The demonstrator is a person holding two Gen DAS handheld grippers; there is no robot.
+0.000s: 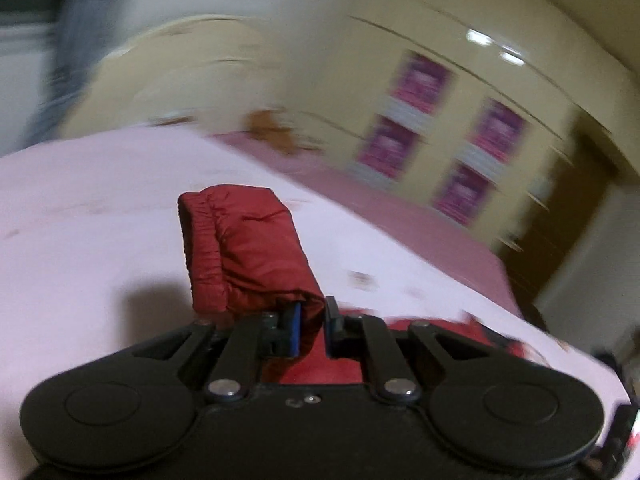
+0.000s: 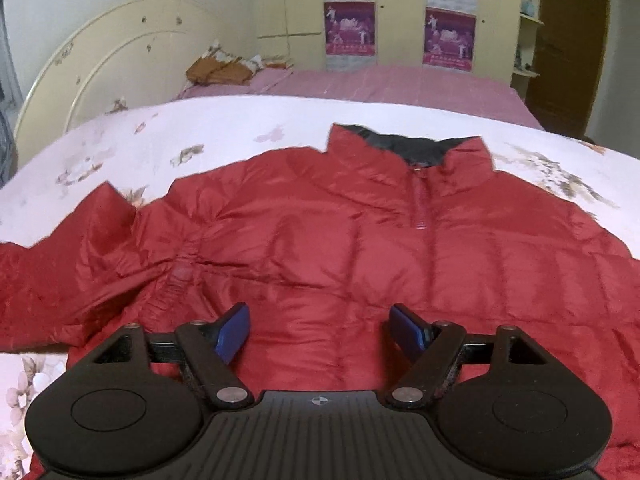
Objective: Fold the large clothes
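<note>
A red puffer jacket (image 2: pixel 340 248) lies front up on a bed, its dark-lined collar (image 2: pixel 412 148) at the far side and its zip shut. My left gripper (image 1: pixel 313 326) is shut on the jacket's sleeve (image 1: pixel 244 248), holding it lifted above the bed with the elastic cuff (image 1: pixel 200 232) pointing away. The left wrist view is motion-blurred. My right gripper (image 2: pixel 320 332) is open and empty, hovering just above the jacket's lower front. The lifted sleeve shows at the left edge of the right wrist view (image 2: pixel 80 248).
The bed has a pale floral cover (image 2: pixel 180 136) and a pink sheet (image 2: pixel 380 84) behind. An orange and white cloth (image 2: pixel 224 68) lies near the cream headboard (image 2: pixel 100 64). A cream wardrobe with purple posters (image 2: pixel 448 36) stands behind the bed.
</note>
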